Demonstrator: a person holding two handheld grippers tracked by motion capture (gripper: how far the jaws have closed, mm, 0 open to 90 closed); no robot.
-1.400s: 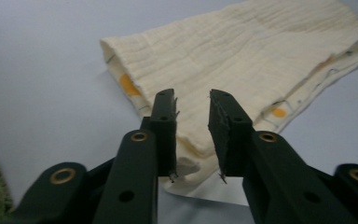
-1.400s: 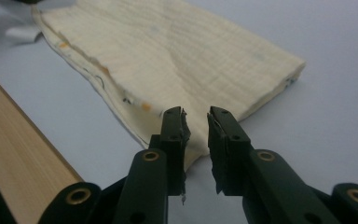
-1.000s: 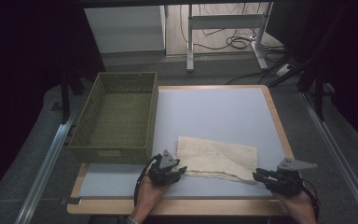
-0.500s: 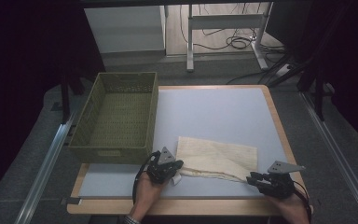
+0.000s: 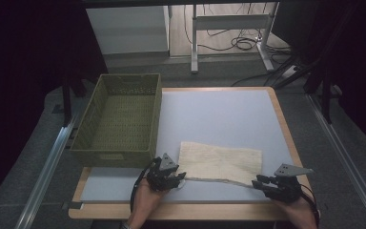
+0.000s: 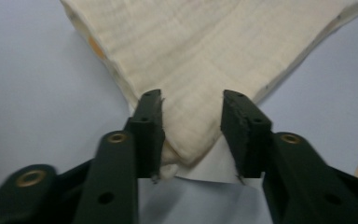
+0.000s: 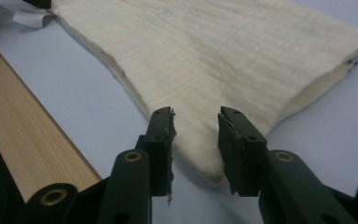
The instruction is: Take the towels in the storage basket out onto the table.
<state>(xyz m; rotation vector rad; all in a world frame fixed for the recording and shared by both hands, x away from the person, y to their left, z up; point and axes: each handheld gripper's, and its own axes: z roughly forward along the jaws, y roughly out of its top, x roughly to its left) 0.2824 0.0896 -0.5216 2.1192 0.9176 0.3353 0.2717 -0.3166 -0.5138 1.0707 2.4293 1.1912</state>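
A folded cream cloth [image 5: 219, 162] lies flat on the pale blue table top [image 5: 219, 114], near the front edge. My left gripper [image 5: 178, 179] is at the cloth's near left corner. In the left gripper view the cloth [image 6: 205, 46] points its corner between the open jaws of that gripper [image 6: 191, 100], and a white tag [image 6: 214, 170] shows under the corner. My right gripper [image 5: 257, 182] is at the near right corner. In the right gripper view it [image 7: 196, 114] stands open astride the tip of the cloth [image 7: 223, 56], not pinching it.
An empty olive woven basket [image 5: 119, 119] stands at the table's left side, just behind the left gripper. The wooden table rim [image 7: 23, 130] runs close beside the right gripper. Past the table's far edge are a floor with cables [image 5: 238, 43] and desk legs.
The right gripper has slid left and a little nearer, up to the cloth's near right corner. The left gripper has stayed at the near left corner.
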